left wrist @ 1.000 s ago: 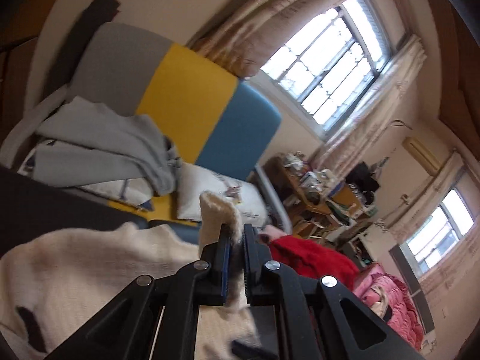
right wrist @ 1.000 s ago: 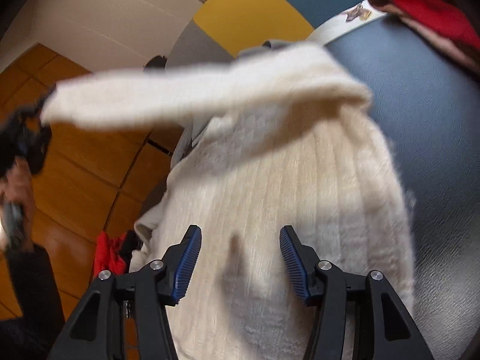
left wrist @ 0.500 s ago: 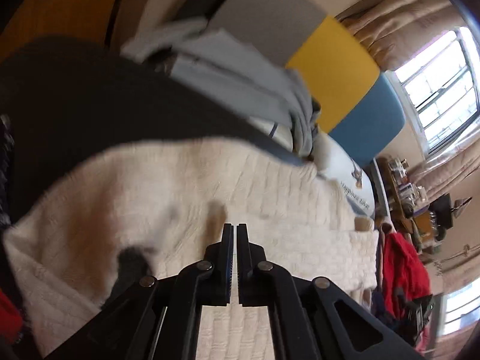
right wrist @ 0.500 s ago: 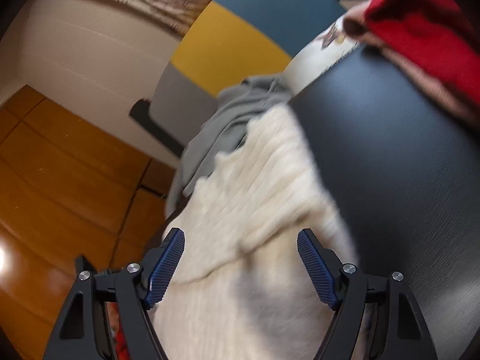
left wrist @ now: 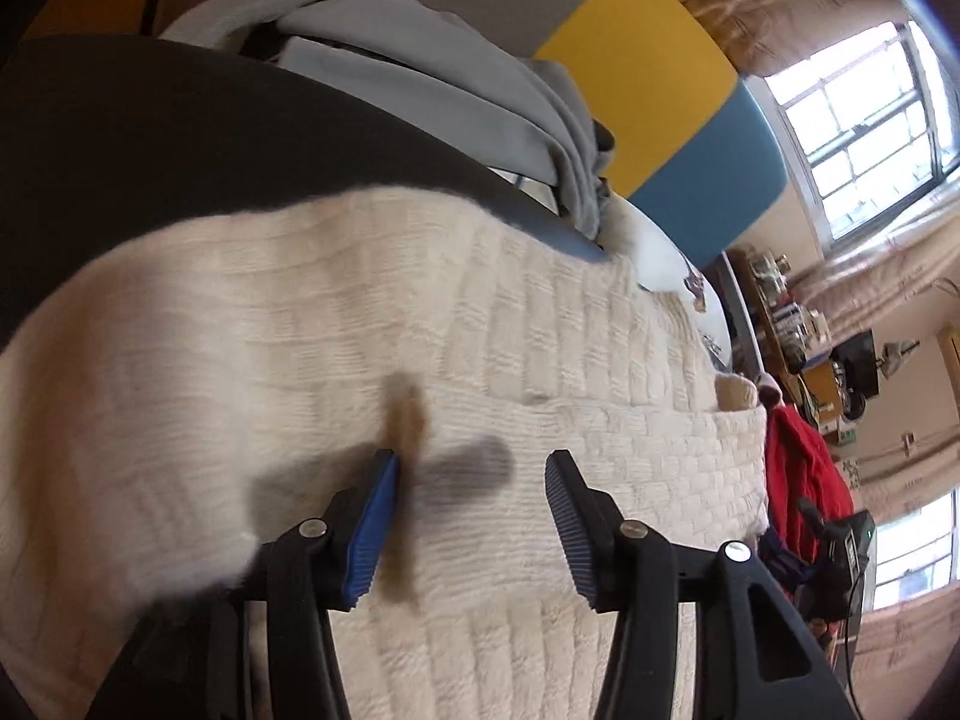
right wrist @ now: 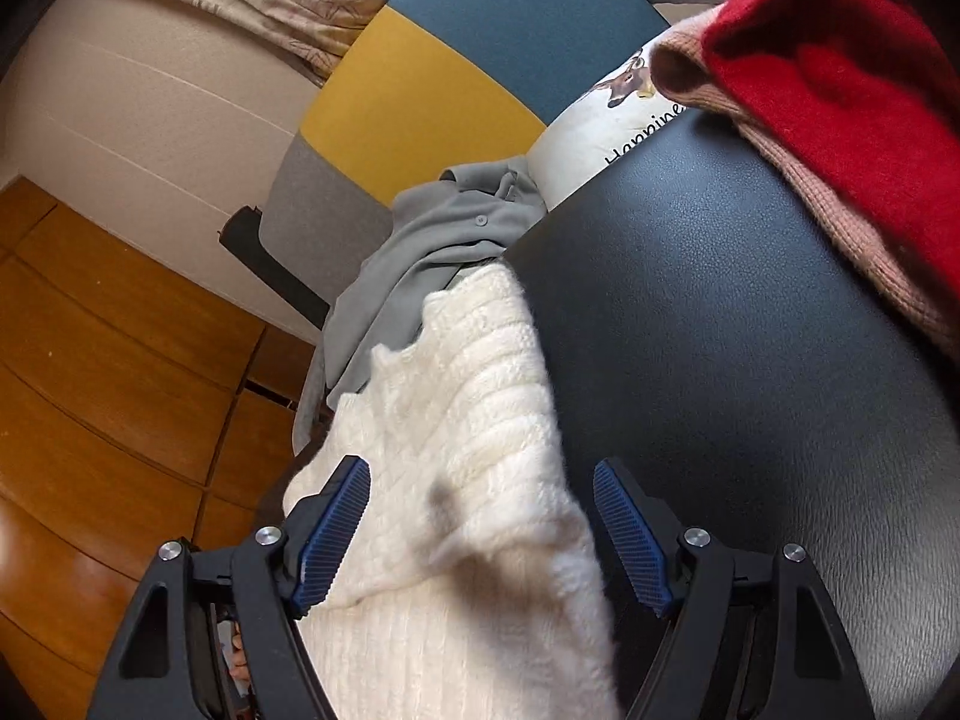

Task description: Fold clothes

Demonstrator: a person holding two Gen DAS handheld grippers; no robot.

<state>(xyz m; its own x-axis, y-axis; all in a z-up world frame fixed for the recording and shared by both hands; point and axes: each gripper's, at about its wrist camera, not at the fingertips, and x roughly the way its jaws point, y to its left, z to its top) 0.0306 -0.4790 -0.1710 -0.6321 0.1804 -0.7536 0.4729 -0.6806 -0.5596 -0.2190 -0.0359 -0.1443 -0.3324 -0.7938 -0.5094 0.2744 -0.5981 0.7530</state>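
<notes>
Both the left tool [left wrist: 471, 513] and the right tool [right wrist: 480, 531] stood wide open, holding nothing, directly above the cream sweater [left wrist: 372, 324] lying flat on the dark surface [right wrist: 720, 324].

Left gripper [left wrist: 471, 480], right gripper [right wrist: 480, 489]; jaws of both spread, empty

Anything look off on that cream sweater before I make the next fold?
Yes: the cream sweater lies askew on the black surface, one edge hanging over the near-left side. In the left wrist view a blurred brown strip sits on it; I cannot tell what it is.
</notes>
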